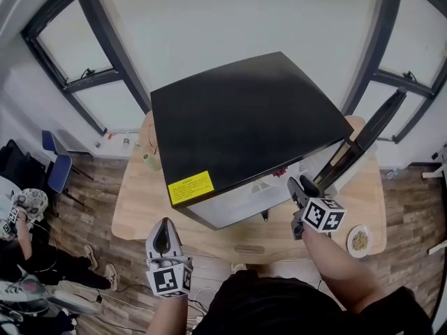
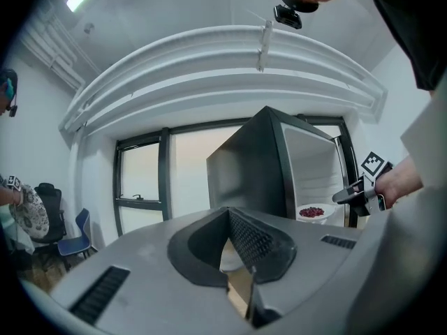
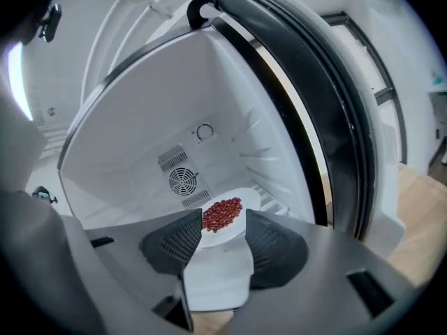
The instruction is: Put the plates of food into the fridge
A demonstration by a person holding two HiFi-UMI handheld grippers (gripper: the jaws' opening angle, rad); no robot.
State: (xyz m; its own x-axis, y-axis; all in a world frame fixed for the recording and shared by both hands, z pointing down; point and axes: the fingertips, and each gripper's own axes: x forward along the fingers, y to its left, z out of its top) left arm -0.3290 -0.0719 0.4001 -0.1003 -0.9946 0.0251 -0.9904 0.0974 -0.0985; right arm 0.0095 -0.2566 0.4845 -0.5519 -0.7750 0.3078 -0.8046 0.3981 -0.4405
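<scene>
Left tongs [image 2: 228,218] are pinched together with nothing in them, pointing level over the near edge of the wooden tabletop [image 1: 136,211]. Right tongs [image 3: 222,227] are spread wide right at the mouth of the black-topped fridge [image 1: 244,117], pads not touching anything. Just past them the white plate of red bits [image 3: 241,202] sits inside the fridge compartment, in front of the round fan grille [image 3: 183,181] on the back wall. The fridge door [image 1: 369,131] is swung open on the right. The other plate [image 1: 360,241], with yellowish-tan food on it, is out on the tabletop near its right edge, well apart from the fridge opening. Way off to the left there's a person [image 1: 28,218] low down by a couple of blue chairs [image 1: 57,162].
</scene>
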